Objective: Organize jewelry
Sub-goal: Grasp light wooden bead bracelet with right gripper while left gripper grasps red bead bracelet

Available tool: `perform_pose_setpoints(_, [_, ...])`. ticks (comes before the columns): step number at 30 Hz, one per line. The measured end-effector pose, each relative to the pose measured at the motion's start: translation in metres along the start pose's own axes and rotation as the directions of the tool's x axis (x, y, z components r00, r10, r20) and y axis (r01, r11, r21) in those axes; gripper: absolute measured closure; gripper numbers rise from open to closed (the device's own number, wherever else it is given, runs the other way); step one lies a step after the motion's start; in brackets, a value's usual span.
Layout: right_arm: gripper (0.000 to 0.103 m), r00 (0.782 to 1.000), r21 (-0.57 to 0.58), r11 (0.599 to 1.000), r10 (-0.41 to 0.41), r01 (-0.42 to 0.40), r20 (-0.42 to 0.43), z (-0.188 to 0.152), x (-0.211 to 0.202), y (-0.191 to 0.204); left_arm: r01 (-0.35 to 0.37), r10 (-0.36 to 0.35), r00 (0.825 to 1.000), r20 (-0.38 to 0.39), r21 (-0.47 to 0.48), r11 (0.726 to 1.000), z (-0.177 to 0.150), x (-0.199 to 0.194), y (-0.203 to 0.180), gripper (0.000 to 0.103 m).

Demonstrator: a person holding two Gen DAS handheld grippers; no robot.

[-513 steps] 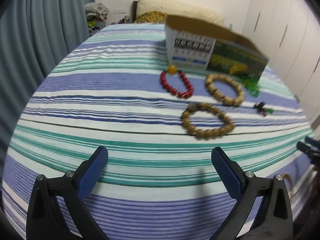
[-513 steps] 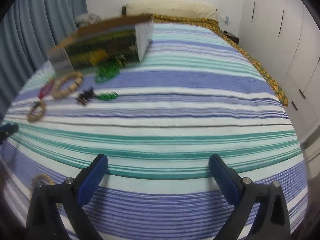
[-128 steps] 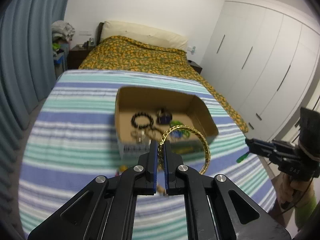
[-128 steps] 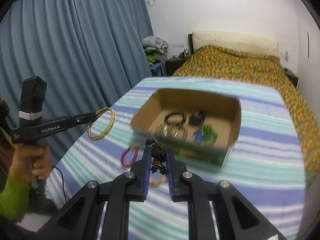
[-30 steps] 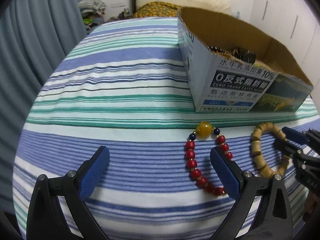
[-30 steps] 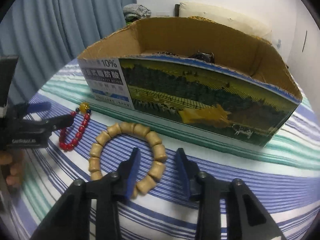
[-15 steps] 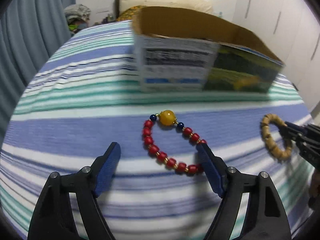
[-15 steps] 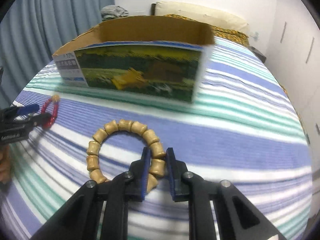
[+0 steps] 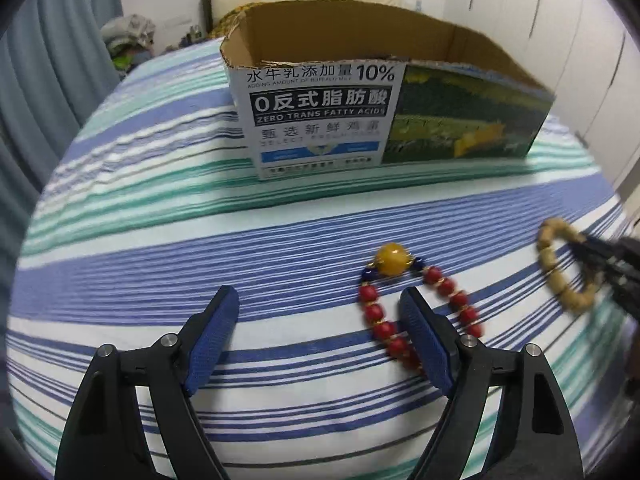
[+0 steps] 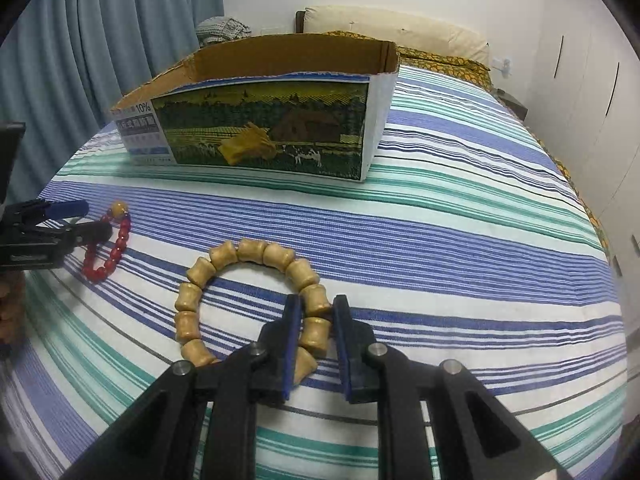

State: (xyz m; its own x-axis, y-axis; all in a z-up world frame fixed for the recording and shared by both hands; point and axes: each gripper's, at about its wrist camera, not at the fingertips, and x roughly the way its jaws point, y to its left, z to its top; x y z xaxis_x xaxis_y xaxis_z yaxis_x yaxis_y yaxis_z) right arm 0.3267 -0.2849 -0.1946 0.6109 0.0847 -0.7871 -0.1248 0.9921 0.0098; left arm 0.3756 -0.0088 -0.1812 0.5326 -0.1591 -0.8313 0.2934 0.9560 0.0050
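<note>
I'm pinching the wooden bracelet [image 10: 256, 300] in the right gripper [image 10: 314, 344], lifting straight toward the box [image 10: 260, 136]; left gripper [image 9: 320, 328] spread, centring on the red bracelet [image 9: 412, 312].

the box [image 9: 320, 120] bears print on its white end panel: "水牛乳添加量 10%" along the top, small "adding amount of buffalo milk" beneath, then a dark band reading "0反式脂肪酸" over "zero trans fatty acids". lower comes "甄选新鲜鸡蛋", as far as it can be made out; the finer lines below are too blurred. in the right wrist view only "10%" reads on the box.
</note>
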Motion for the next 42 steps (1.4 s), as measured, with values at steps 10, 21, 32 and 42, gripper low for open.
perform_pose_setpoints(10, [0.086,1.000,0.010,1.000,0.000,0.000,0.009,-0.005,-0.008,-0.002,0.086,-0.086,0.996,0.030,0.012,0.996,-0.046,-0.036,-0.038,0.019])
perform_pose_setpoints(21, [0.060,1.000,-0.025,1.000,0.003,-0.004,-0.021,-0.001,-0.009,-0.003,0.085,-0.090,0.995,0.040,0.104,0.991,-0.020,-0.011,-0.028,0.037])
perform_pose_setpoints(32, [0.088,0.994,0.014,0.994,0.106,-0.106,-0.014,0.011,-0.033,-0.010,0.239,-0.238,0.967,0.091,-0.001,0.971,-0.020,-0.048,-0.023,0.087])
perform_pose_setpoints(42, [0.088,0.981,-0.037,0.983,0.180,-0.178,0.074,0.047,-0.104,0.000,0.310,-0.292,0.939,0.180,-0.079,0.948,0.010,-0.115,-0.004,0.087])
